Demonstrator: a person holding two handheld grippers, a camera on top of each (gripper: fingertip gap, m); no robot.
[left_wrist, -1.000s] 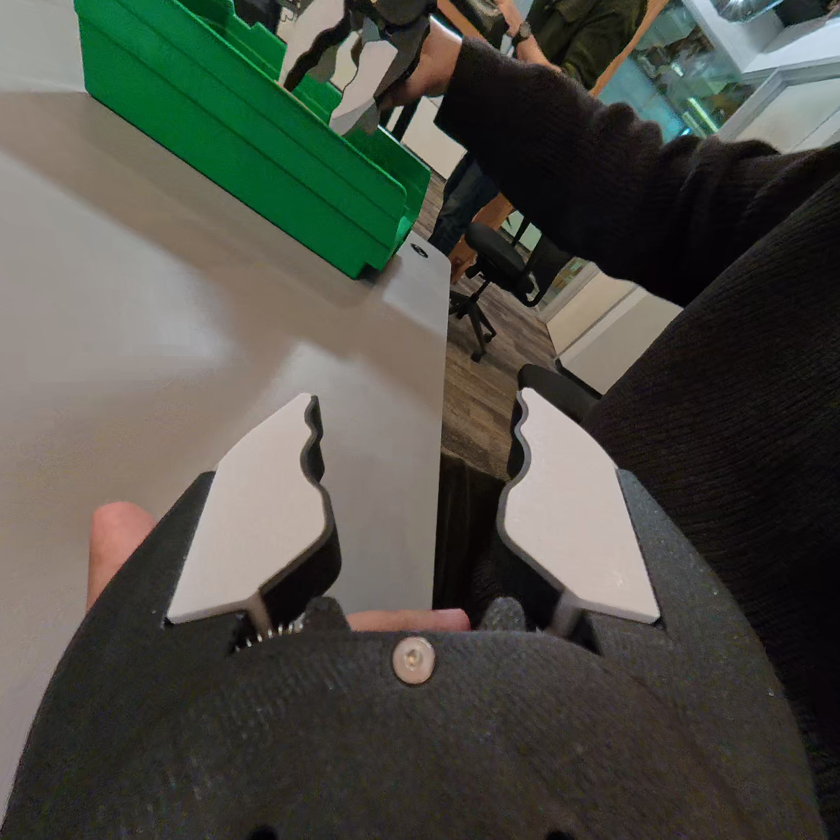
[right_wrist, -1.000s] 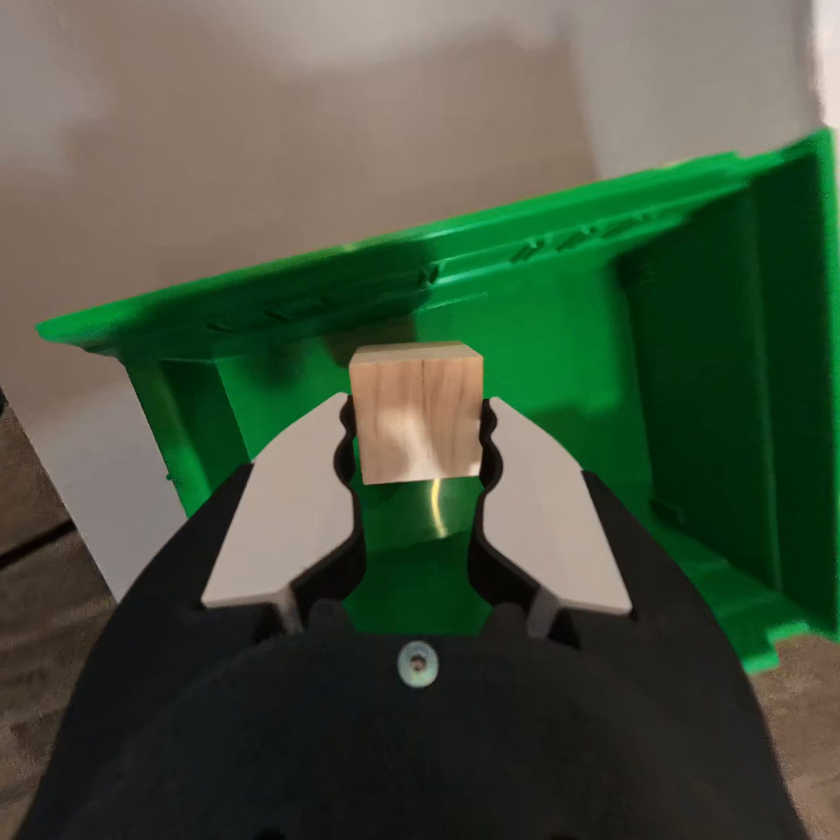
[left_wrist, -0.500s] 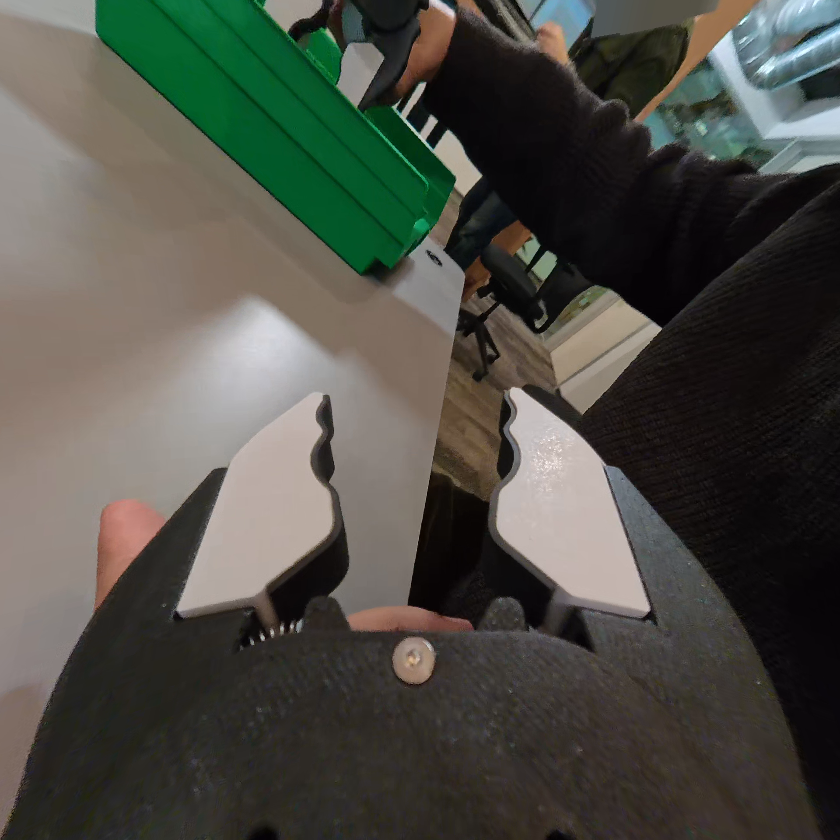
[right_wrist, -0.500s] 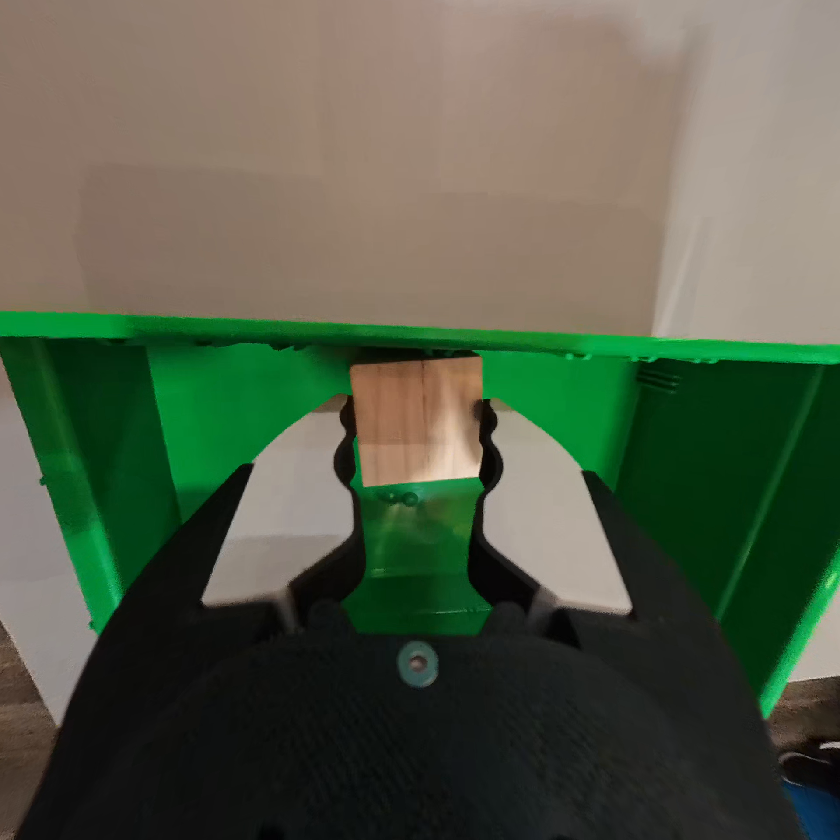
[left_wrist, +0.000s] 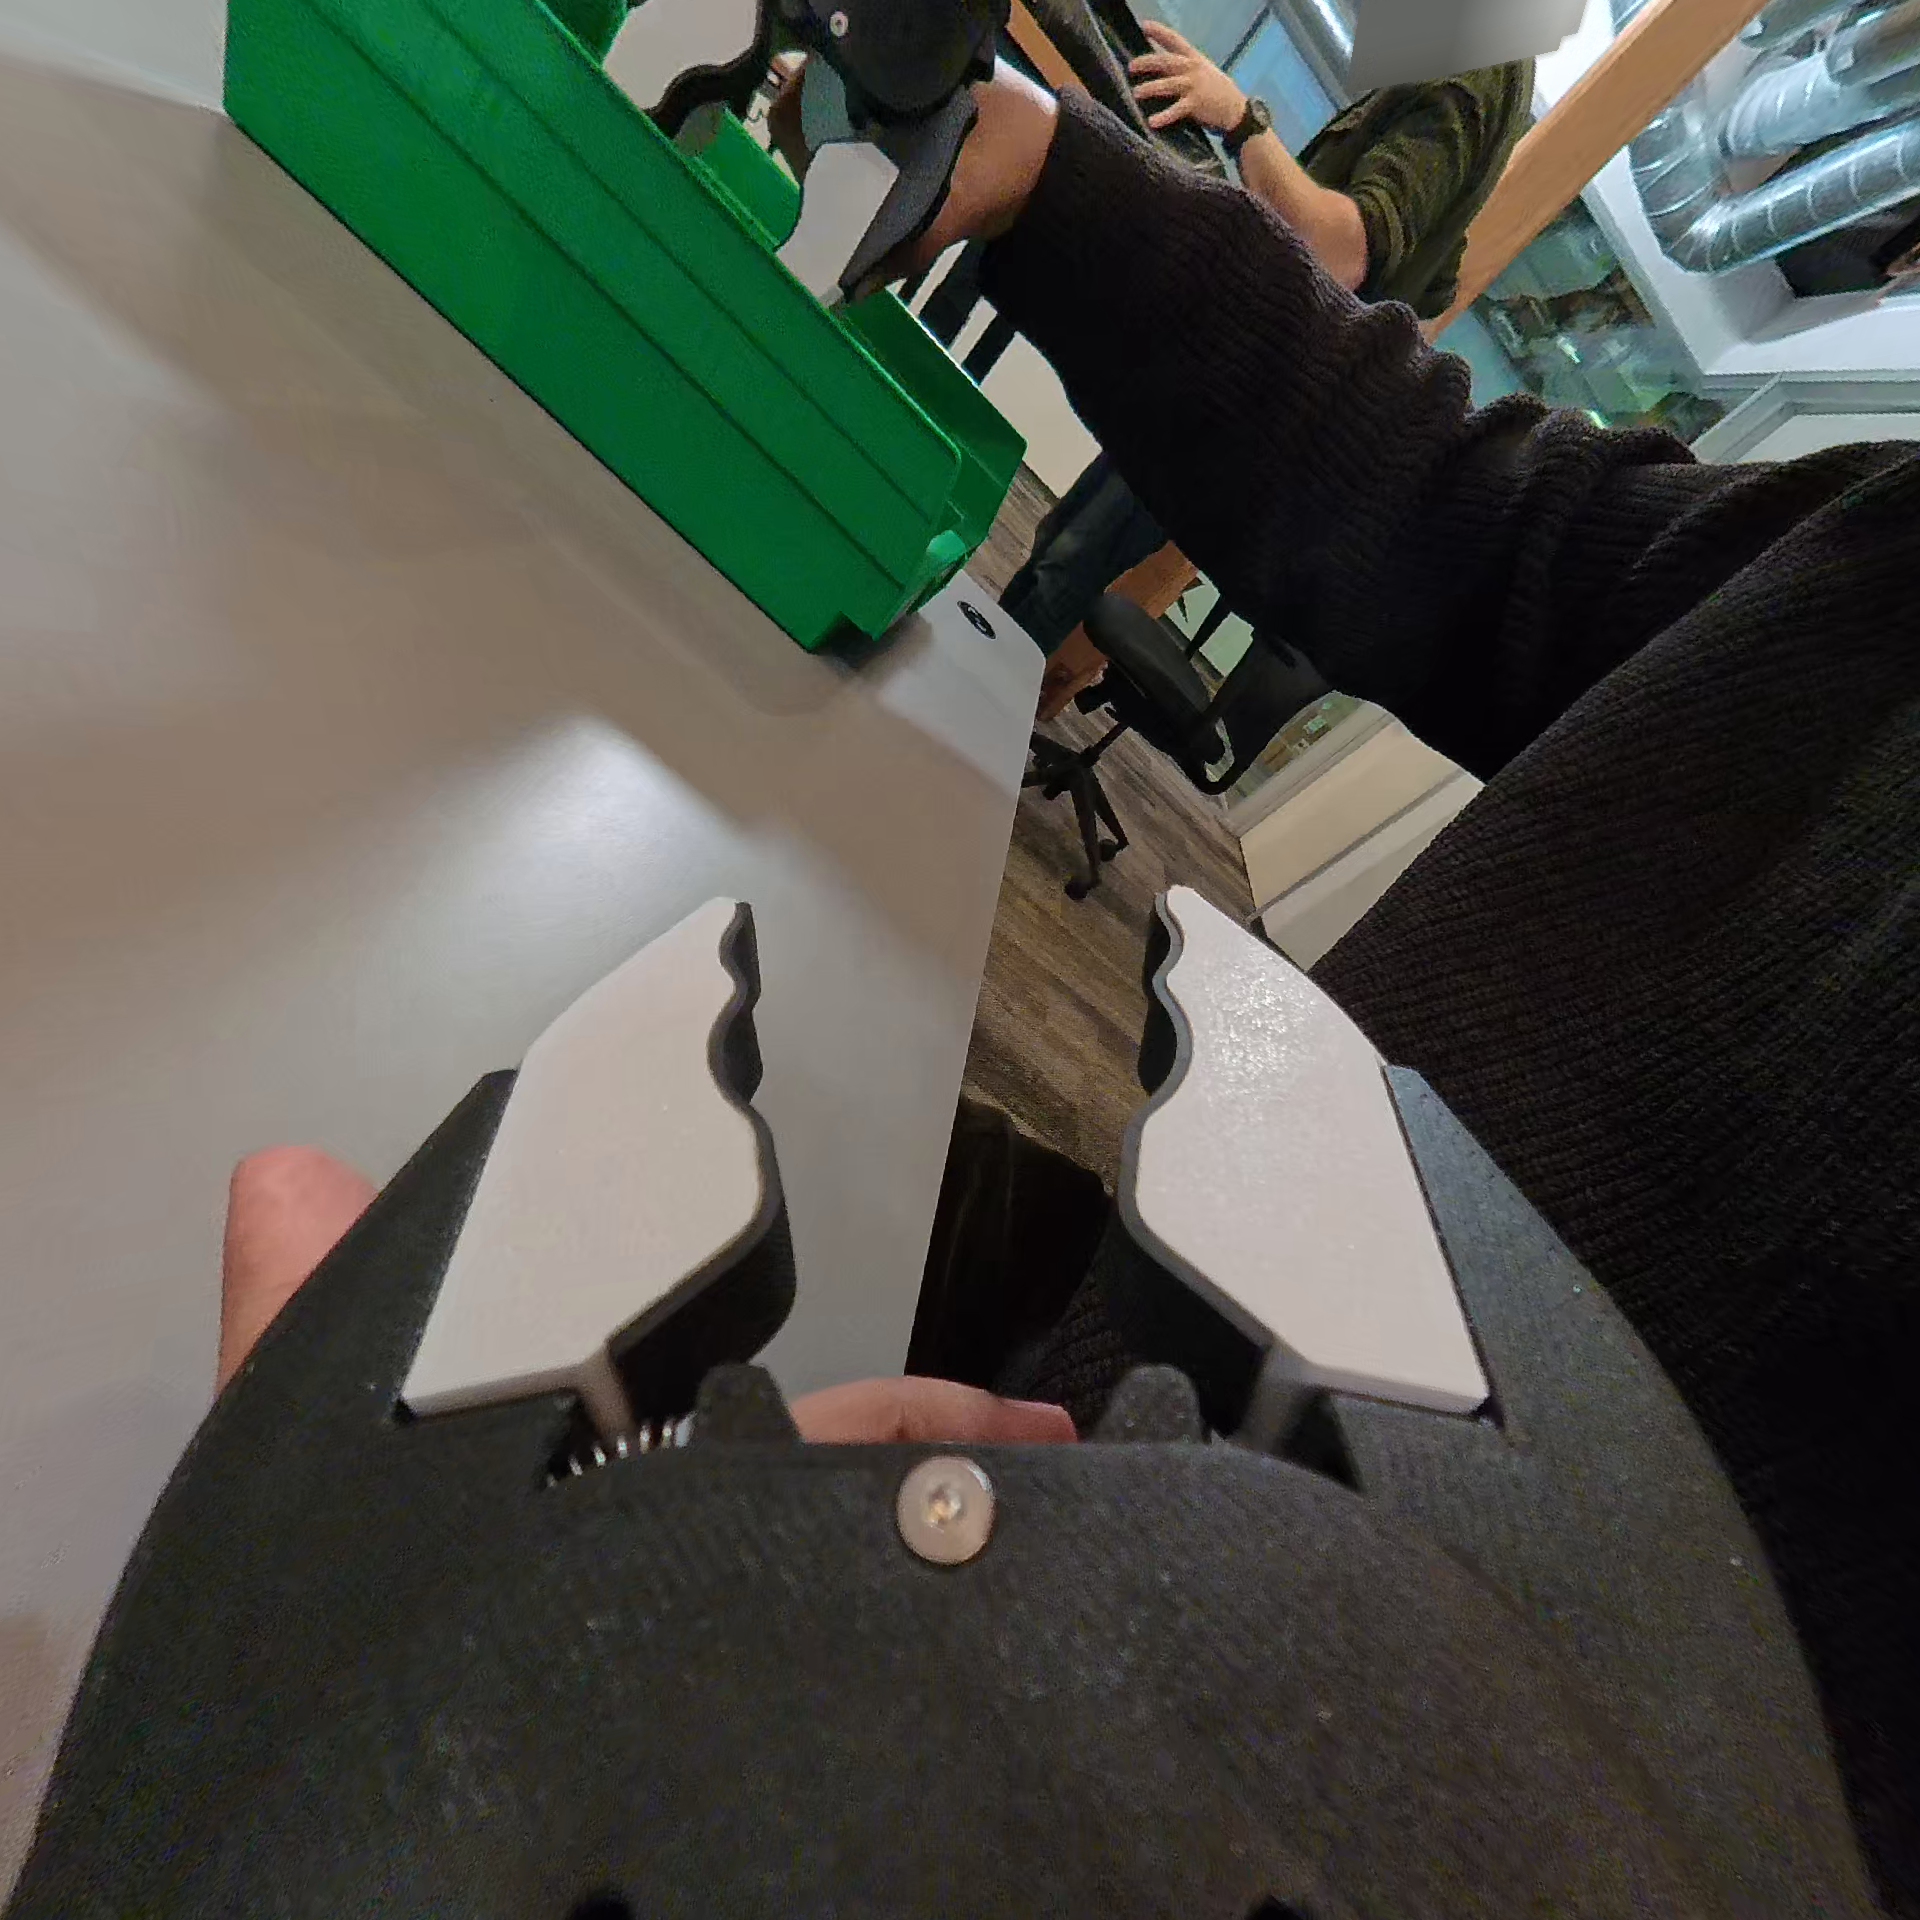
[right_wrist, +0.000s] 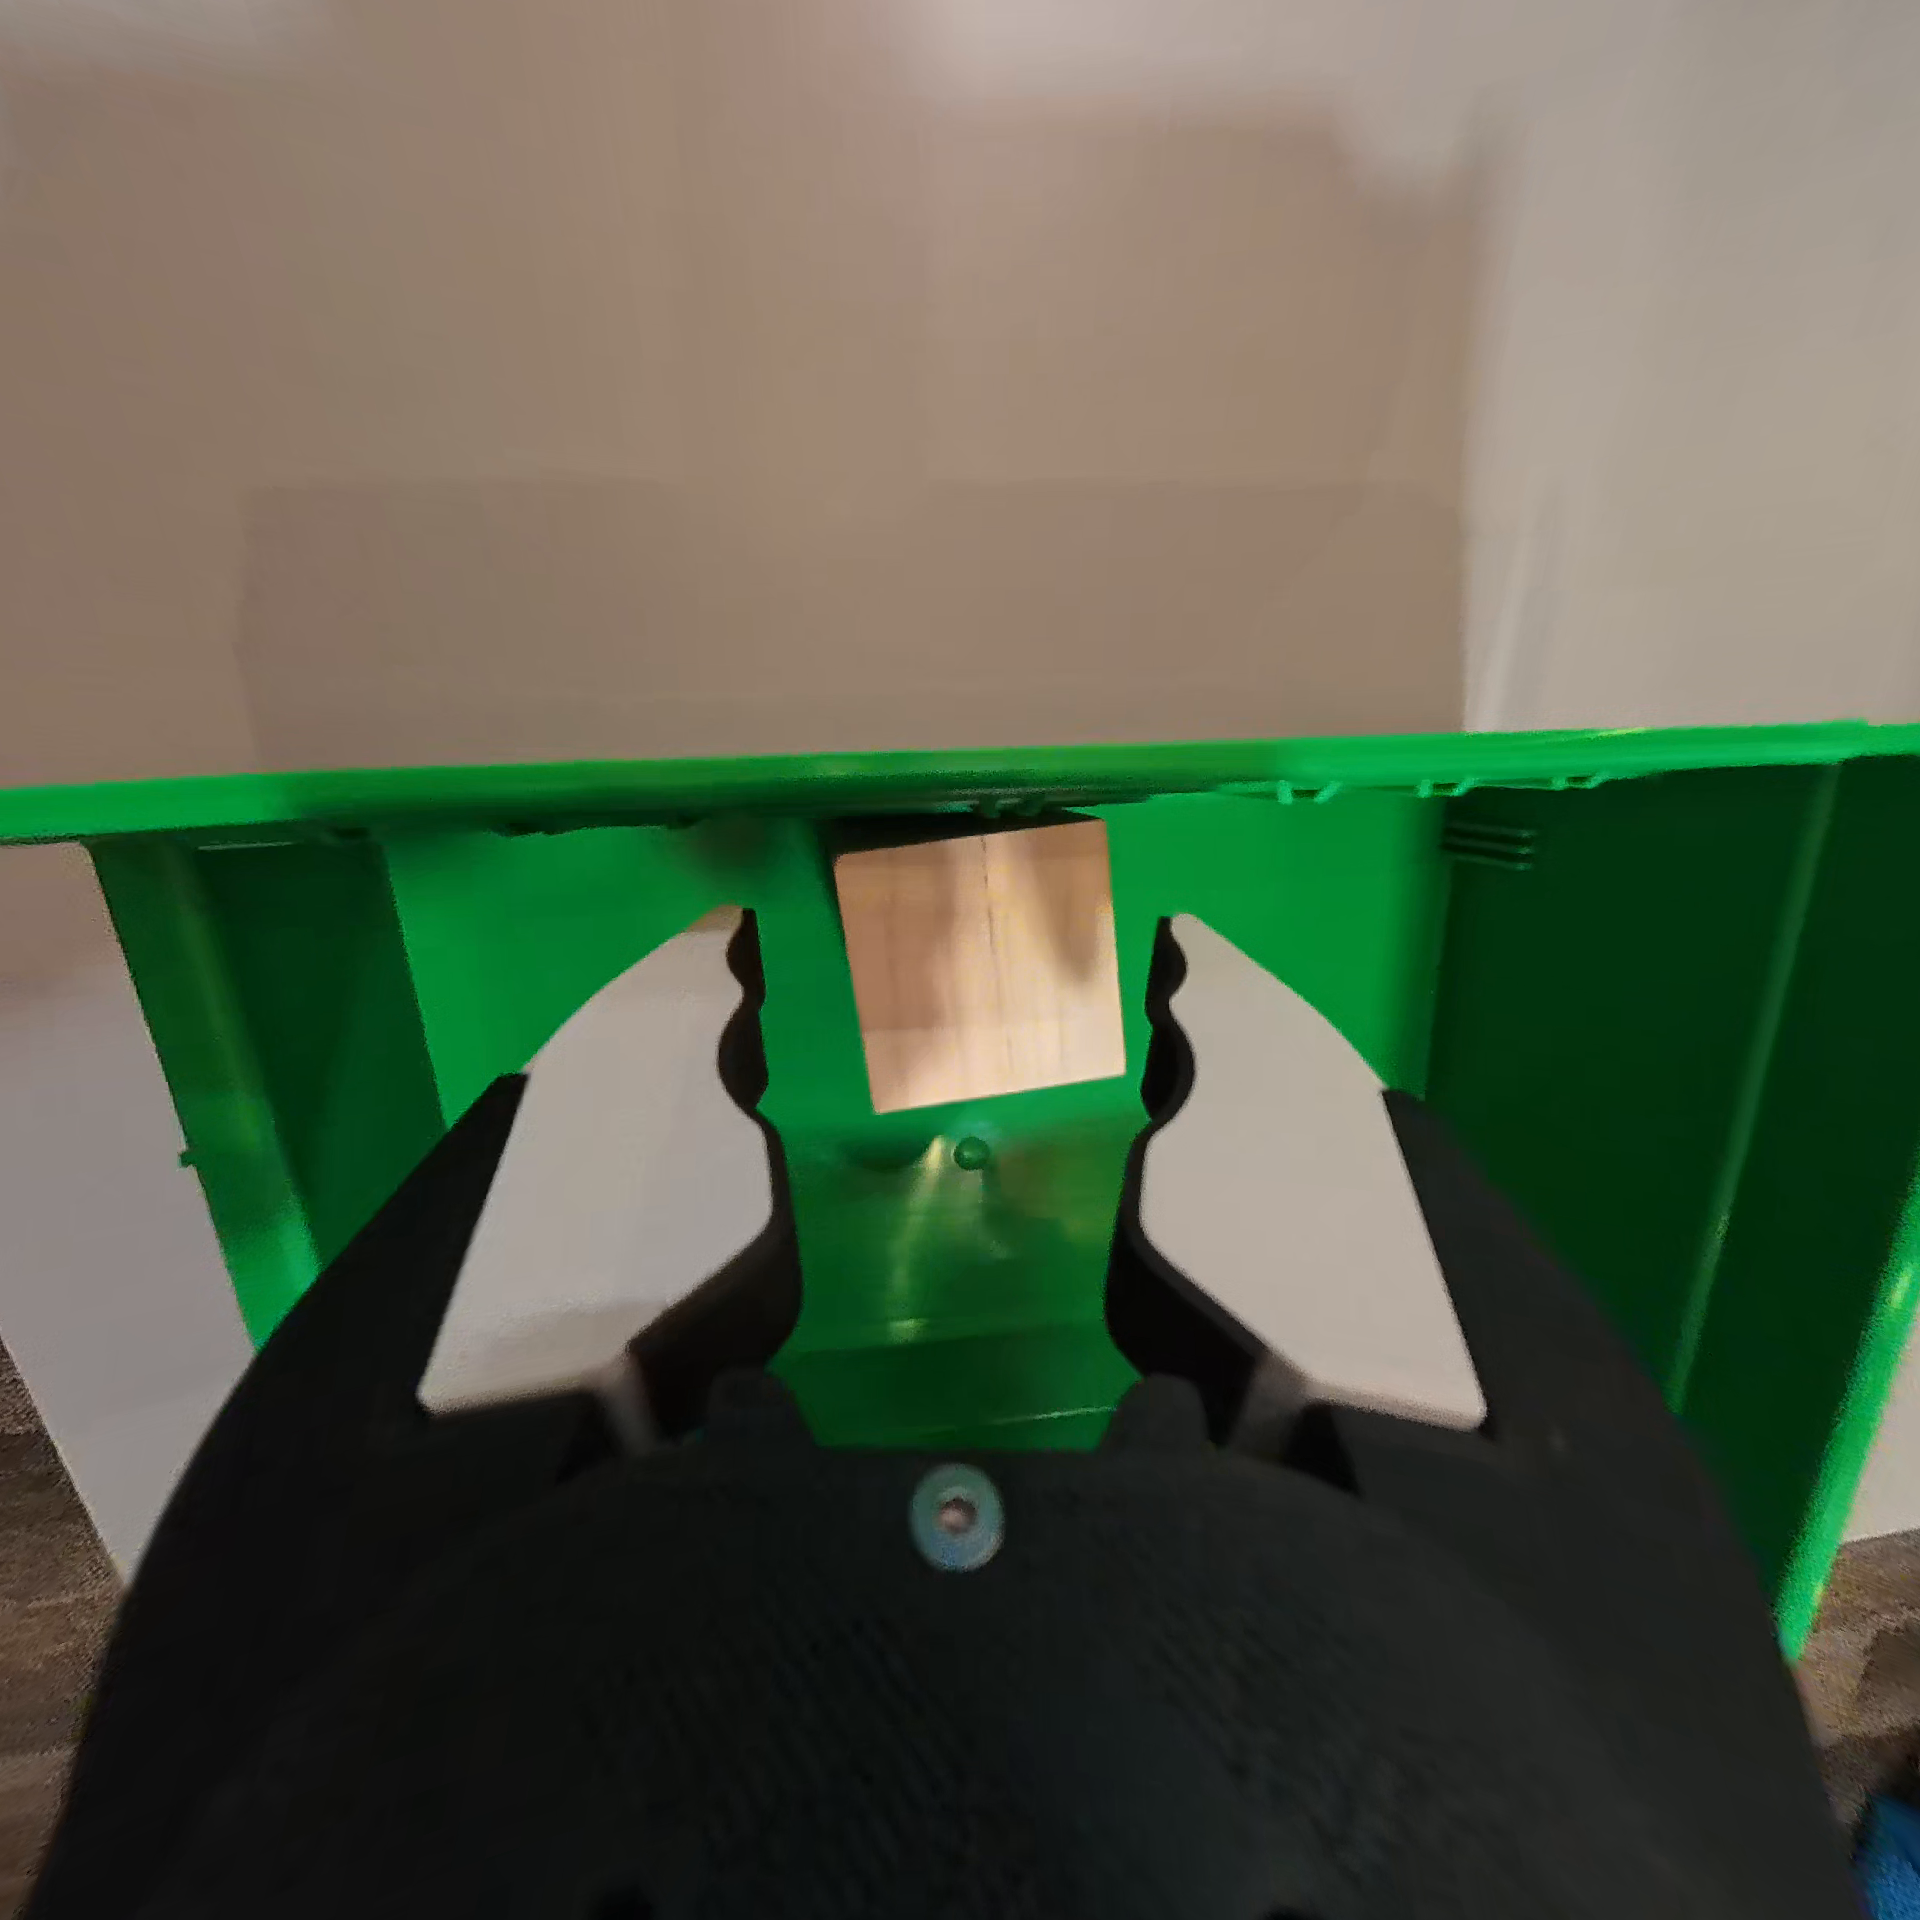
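Note:
In the right wrist view my right gripper is open inside a green plastic bin. A light wooden cube sits loose between the two fingers, blurred, with a gap on each side, close to the bin's far wall. In the left wrist view my left gripper is open and empty, low over the near edge of the grey table. The green bin stands at the table's far corner, and the right gripper shows above it, held by a hand in a black sleeve.
Past the table edge lie a wooden floor and a black office chair. A black knitted sleeve fills the right of the left wrist view. A second person in a green top stands behind.
My right gripper has opened and let go of the wooden cube, which now sits loose inside the bin. The right gripper has moved deeper into the bin. The left gripper has hardly moved.

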